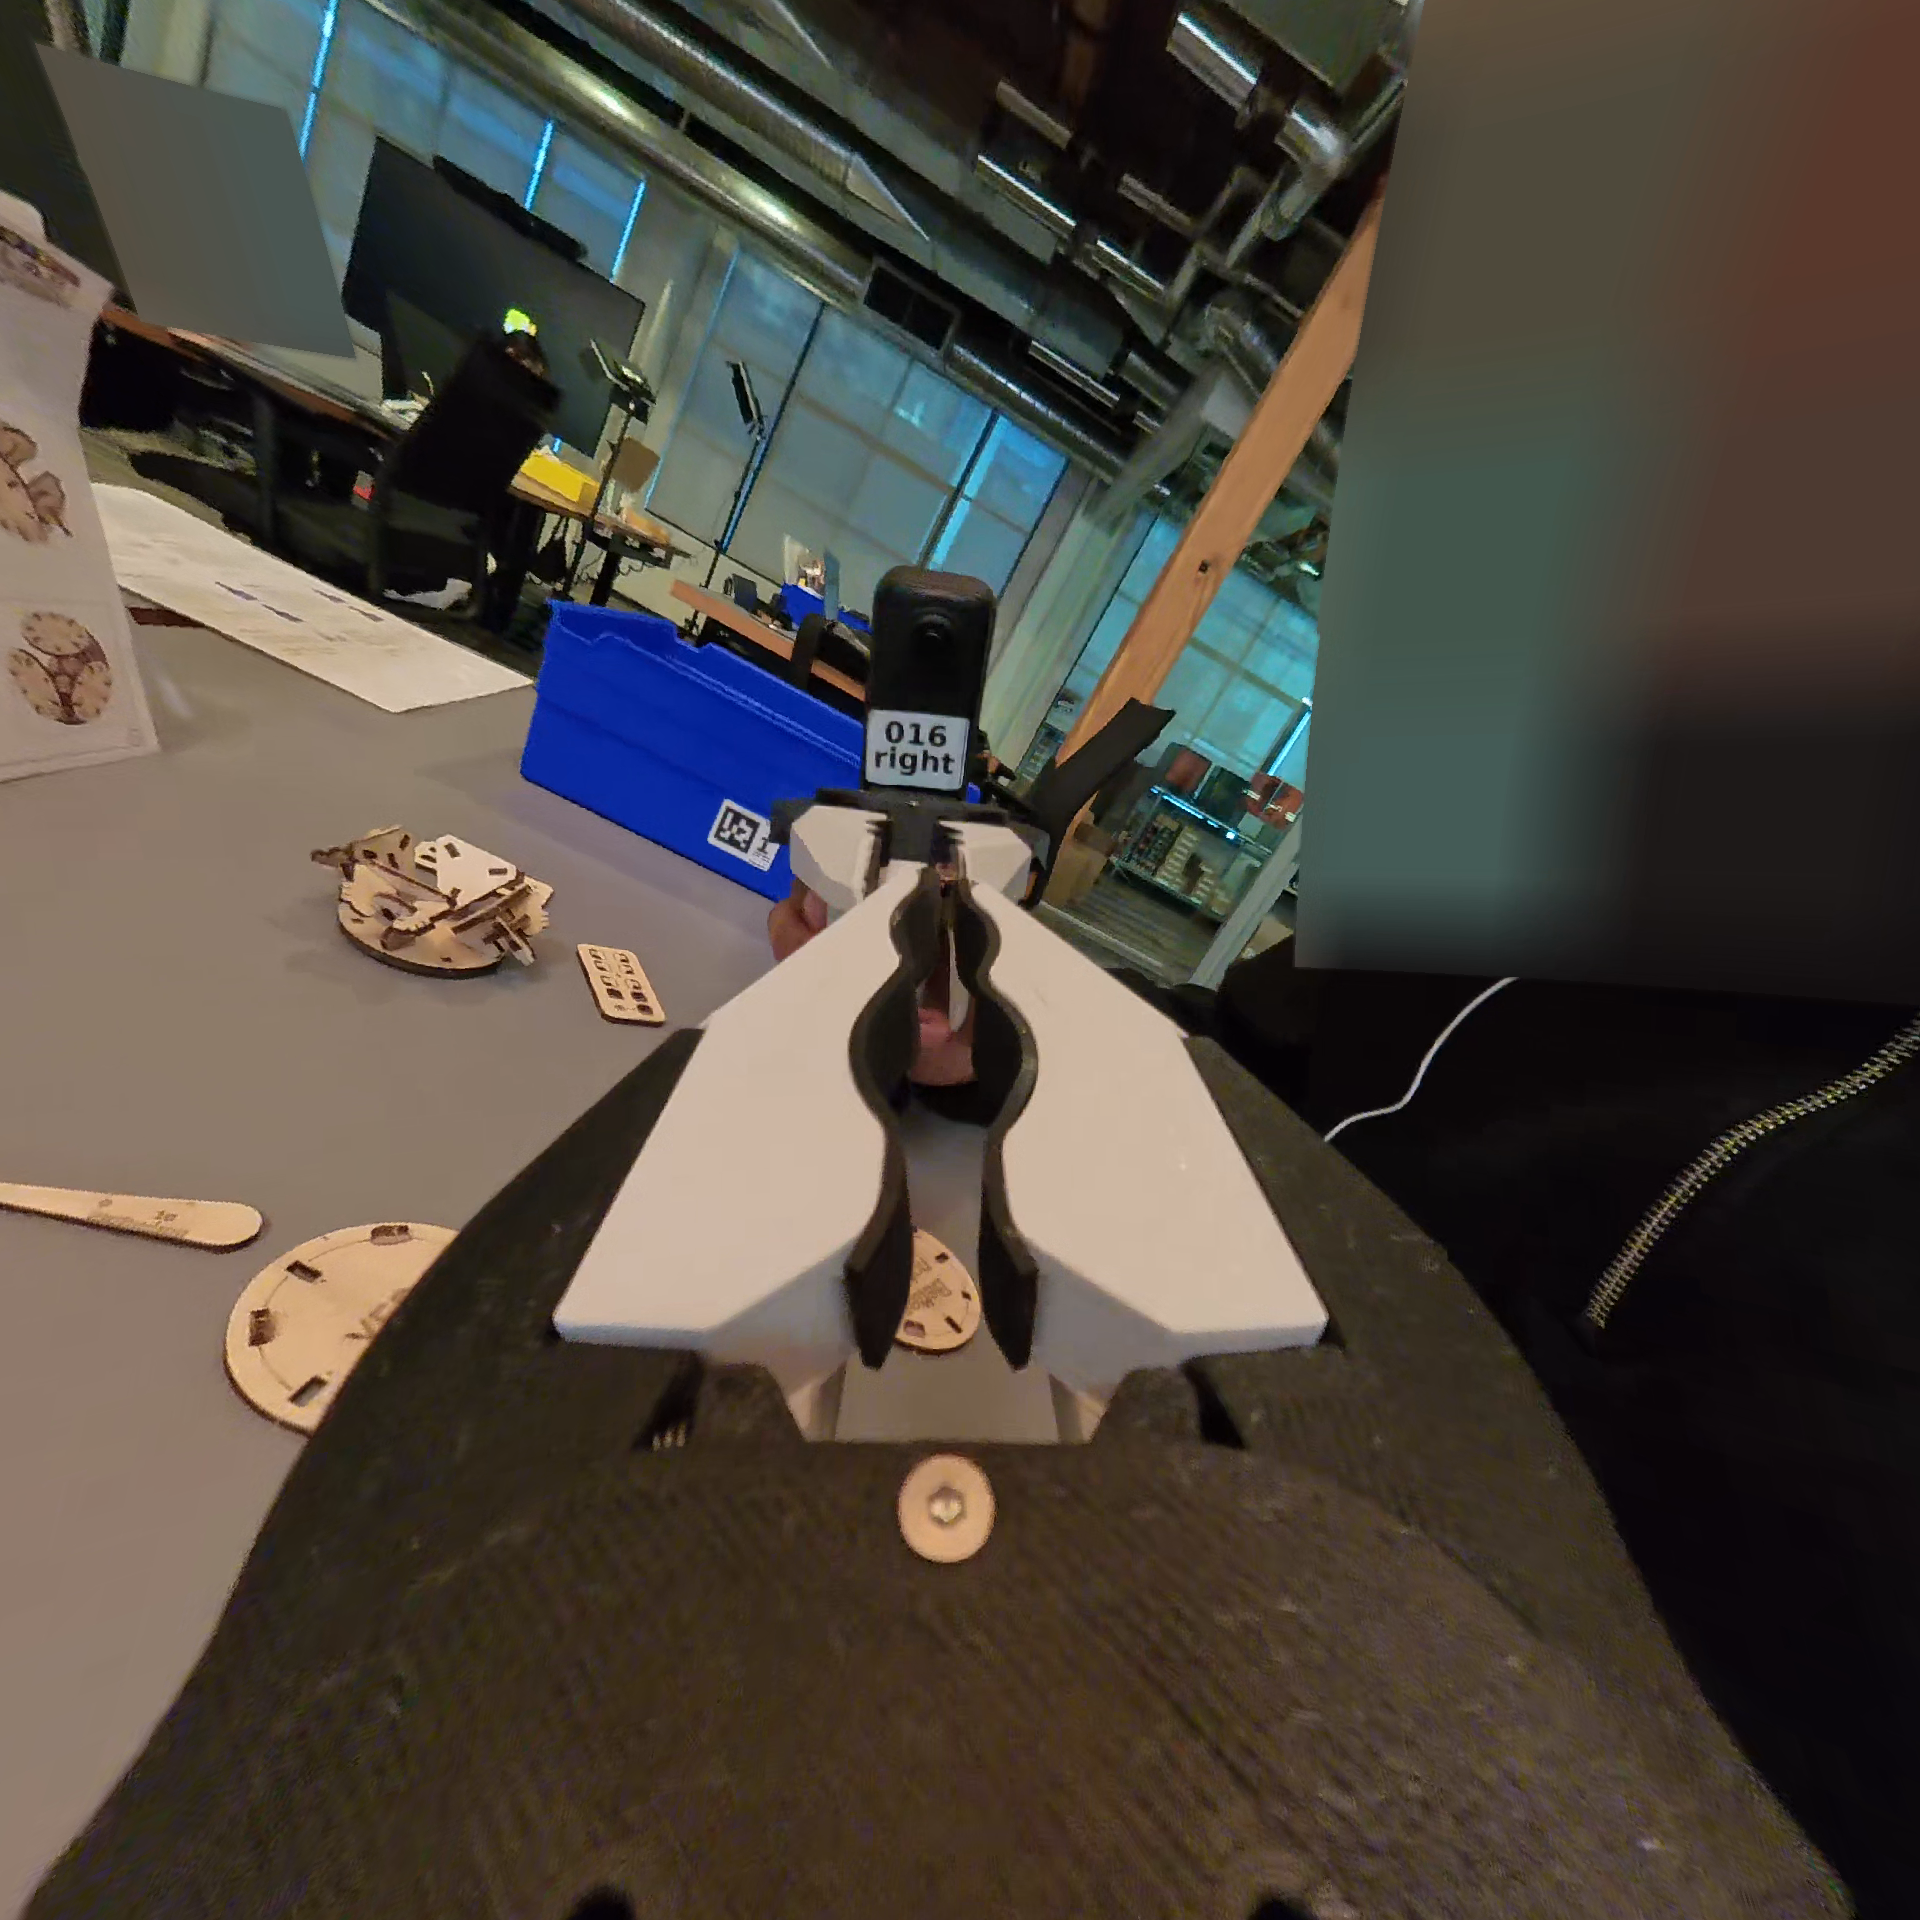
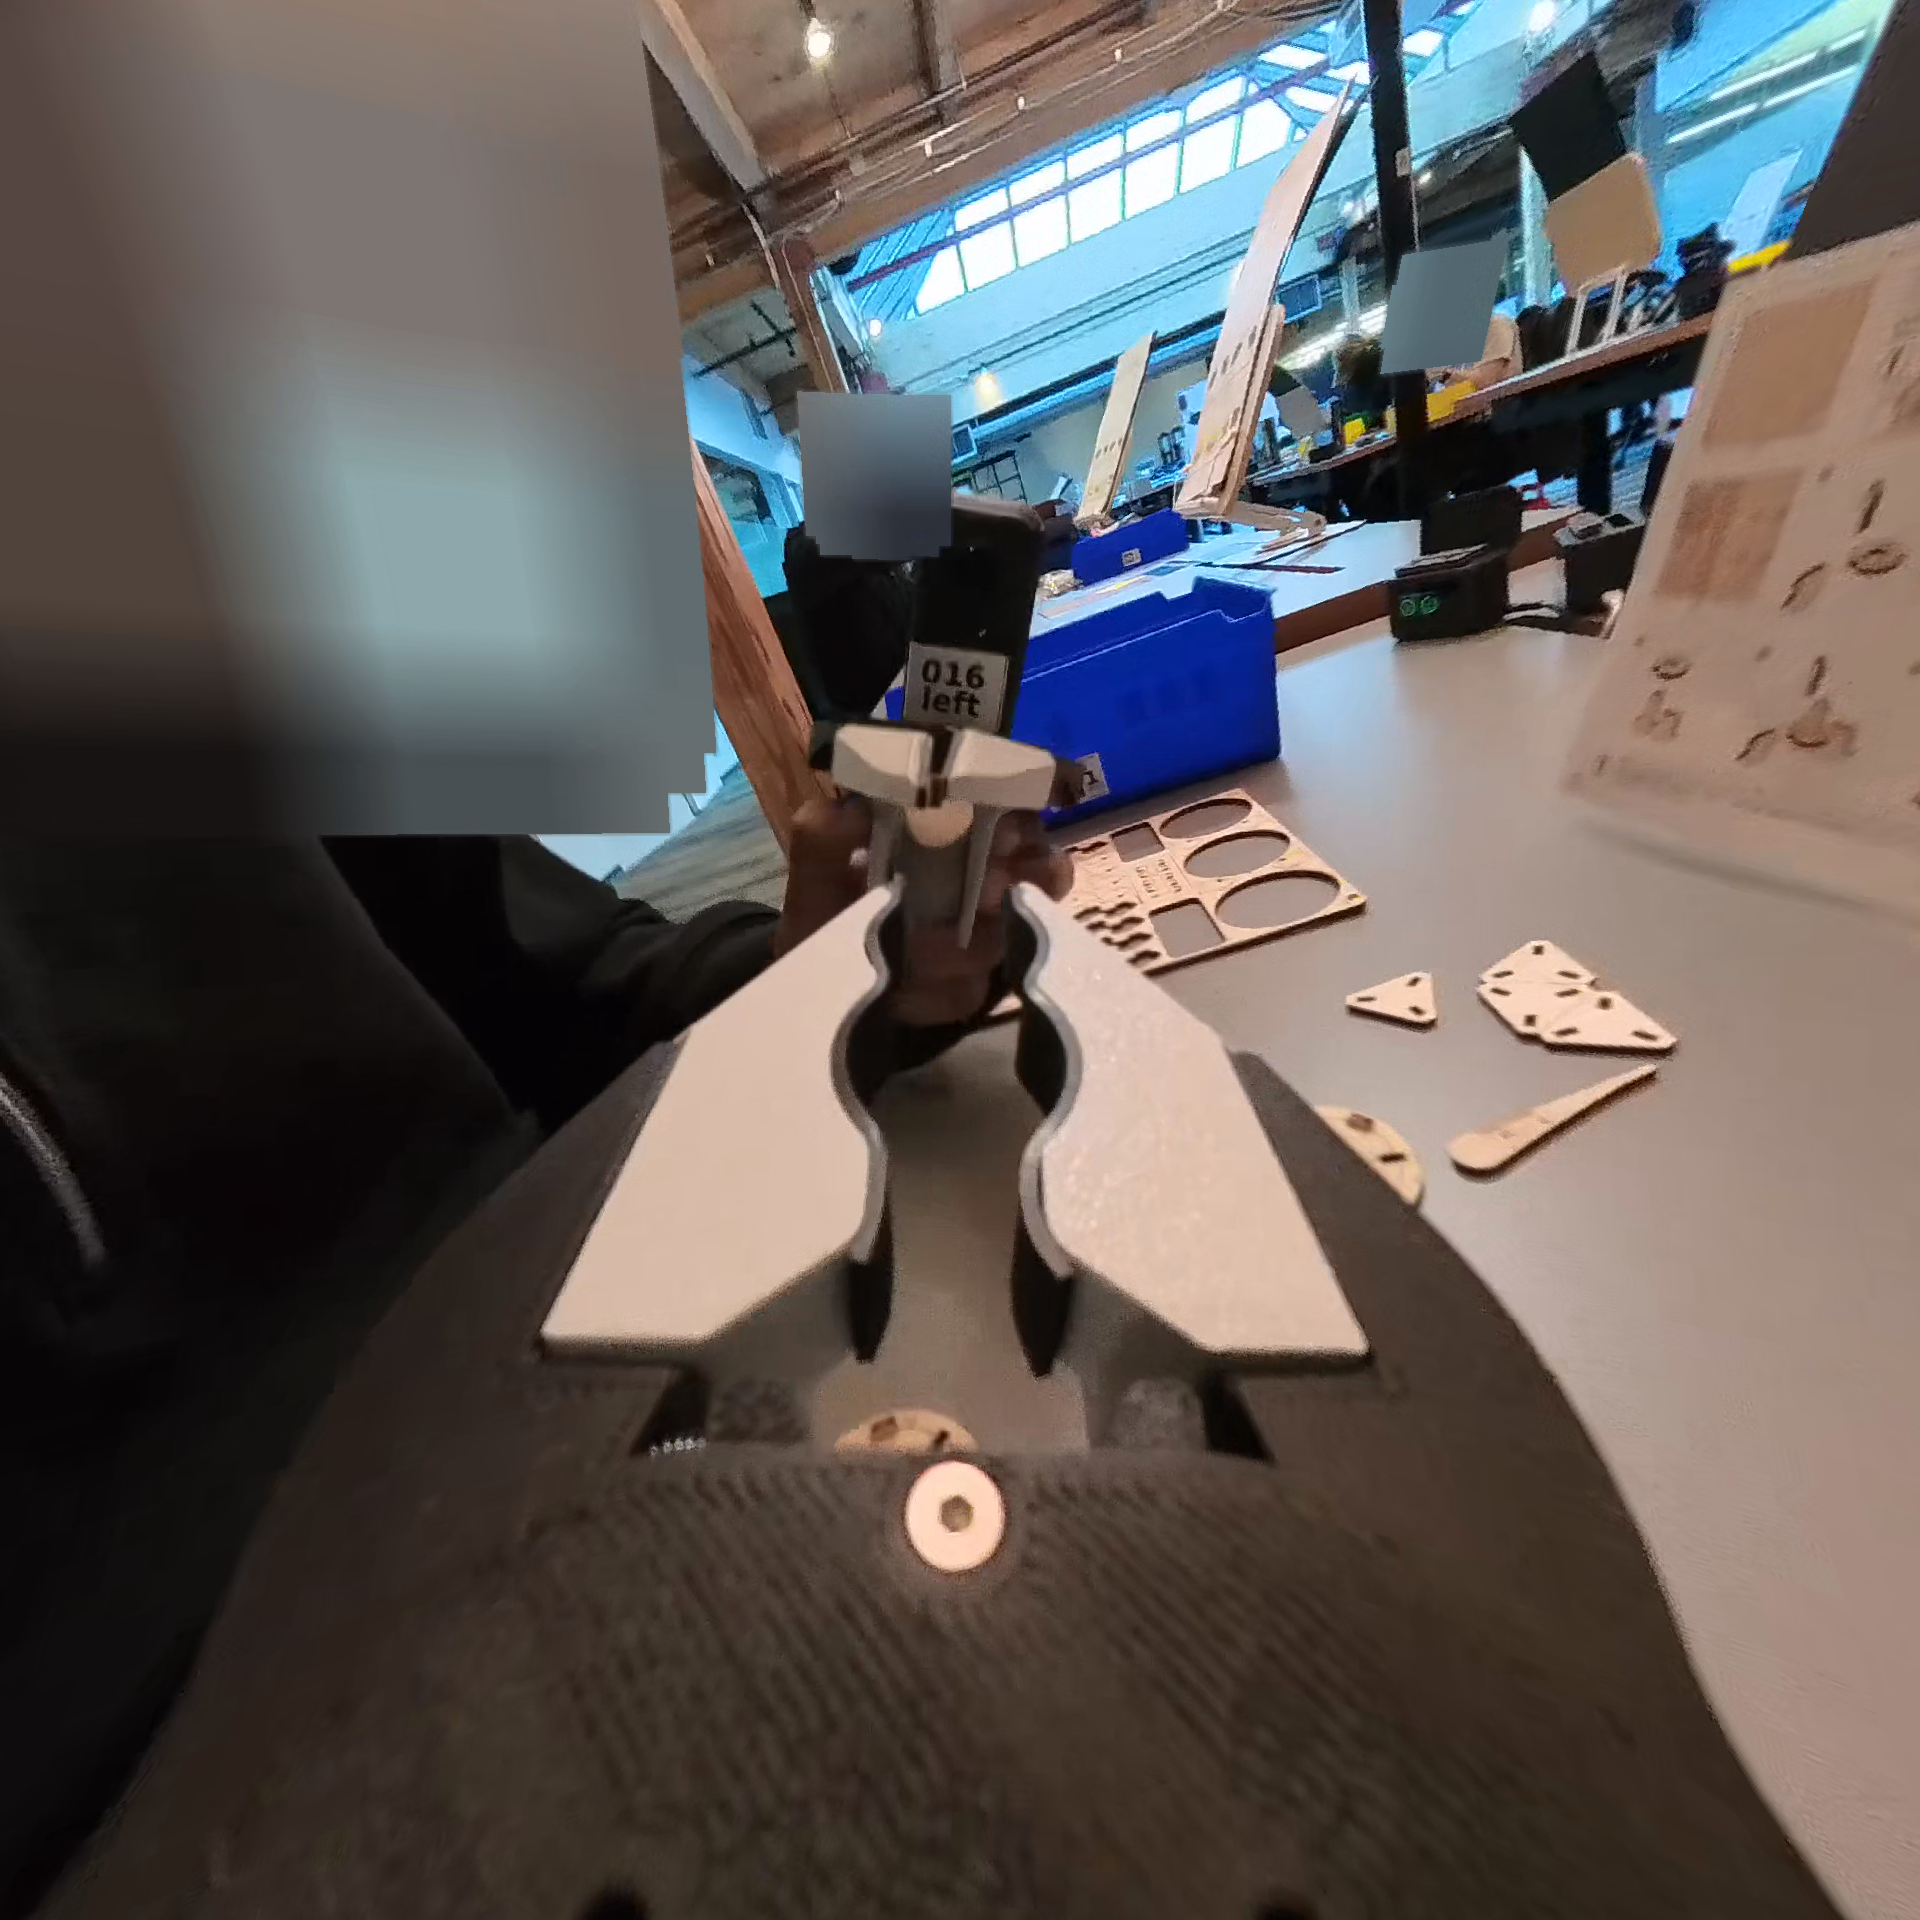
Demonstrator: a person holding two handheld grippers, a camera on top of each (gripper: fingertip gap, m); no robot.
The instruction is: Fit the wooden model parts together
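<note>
Both views are evenly lit by cool daylight from tall windows (image 1: 894,436) and a skylight strip (image 2: 1122,197), plus small ceiling lamps (image 2: 819,40). Shadows on the grey table (image 1: 208,1039) are soft and faint. The wide-angle lens bends straight lines near the edges. The right wrist view shows slight motion blur, and its background is soft.

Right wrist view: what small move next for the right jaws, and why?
Probably close the right gripper gently: its jaws stand apart on either side of the thin pale wooden piece that the left gripper holds out towards it, not yet pressing on it.
</note>
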